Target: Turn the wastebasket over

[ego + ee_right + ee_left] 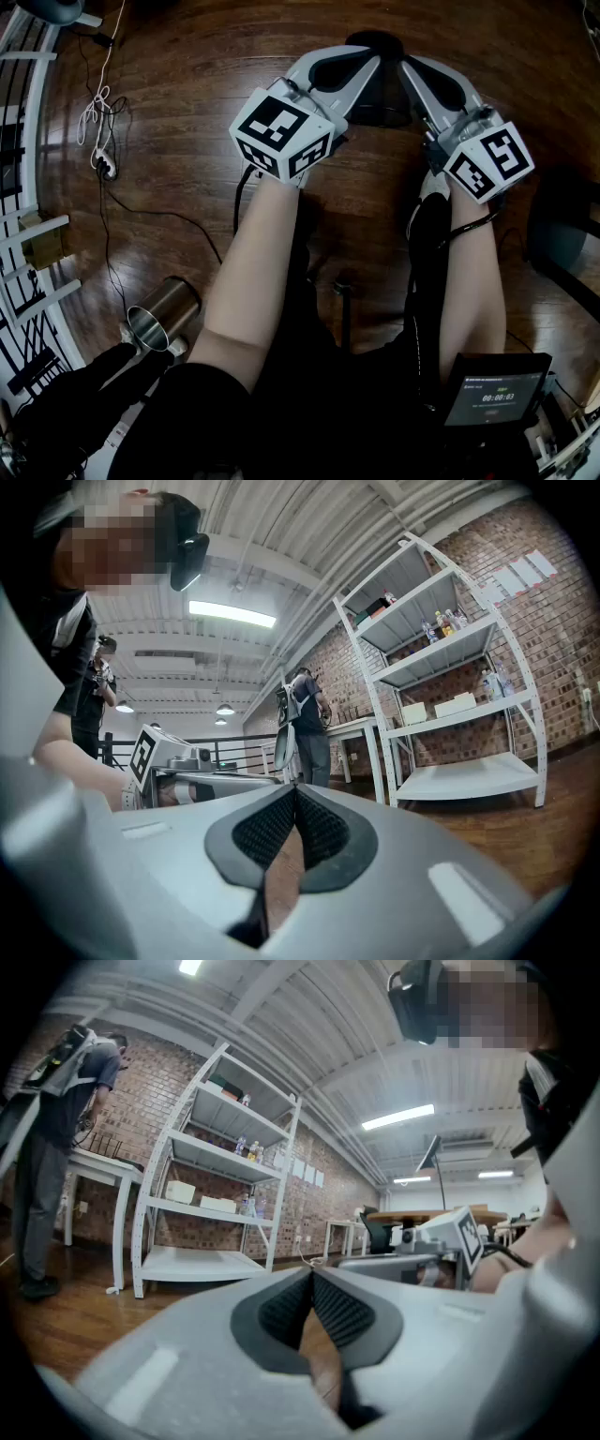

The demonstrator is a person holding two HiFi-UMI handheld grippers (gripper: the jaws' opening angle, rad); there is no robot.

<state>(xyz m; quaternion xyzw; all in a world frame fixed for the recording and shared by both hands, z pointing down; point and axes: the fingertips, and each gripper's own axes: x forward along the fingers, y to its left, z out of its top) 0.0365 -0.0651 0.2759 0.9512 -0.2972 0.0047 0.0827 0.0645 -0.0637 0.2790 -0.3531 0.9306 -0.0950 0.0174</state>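
Note:
A shiny steel wastebasket is on the wooden floor at the lower left, beside the person's leg. Its dark open mouth shows toward the lower left; I cannot tell whether it stands or lies tilted. Both grippers are held level, far from it, at the top middle of the head view. The left gripper is shut, its ribbed pads meeting at the tip with nothing between them. The right gripper is also shut and empty, its pads touching. The two point toward each other.
A black round object sits on the floor under the gripper tips. Cables and a power strip lie at the left by a white railing. A timer screen is lower right. White shelving and a standing person are nearby.

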